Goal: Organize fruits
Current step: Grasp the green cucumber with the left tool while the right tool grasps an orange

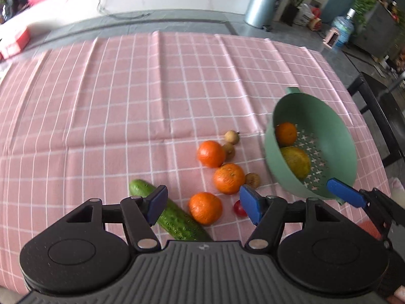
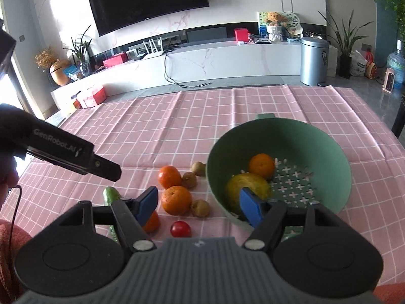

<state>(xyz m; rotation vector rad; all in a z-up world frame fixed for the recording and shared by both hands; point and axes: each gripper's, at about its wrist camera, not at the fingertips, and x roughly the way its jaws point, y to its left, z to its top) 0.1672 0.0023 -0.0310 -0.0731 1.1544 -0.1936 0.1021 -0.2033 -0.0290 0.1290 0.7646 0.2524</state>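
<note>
Both hand-held grippers, left (image 1: 203, 204) and right (image 2: 200, 206), hover released over the pink-checked counter (image 1: 126, 101). Three loose round oranges (image 1: 229, 178) lie at centre; the green plastic colander (image 2: 336, 177), at three o'clock, holds an orange and a yellow fruit (image 2: 249, 186).

A table under a pink checked tablecloth (image 1: 152, 88) fills the frame. Lower centre lie three oranges (image 1: 229, 178), a cucumber (image 1: 174, 217), a small red tomato (image 1: 239, 208) and three little brown fruits (image 1: 252, 179). At right sits a green colander (image 1: 329, 116).
</note>
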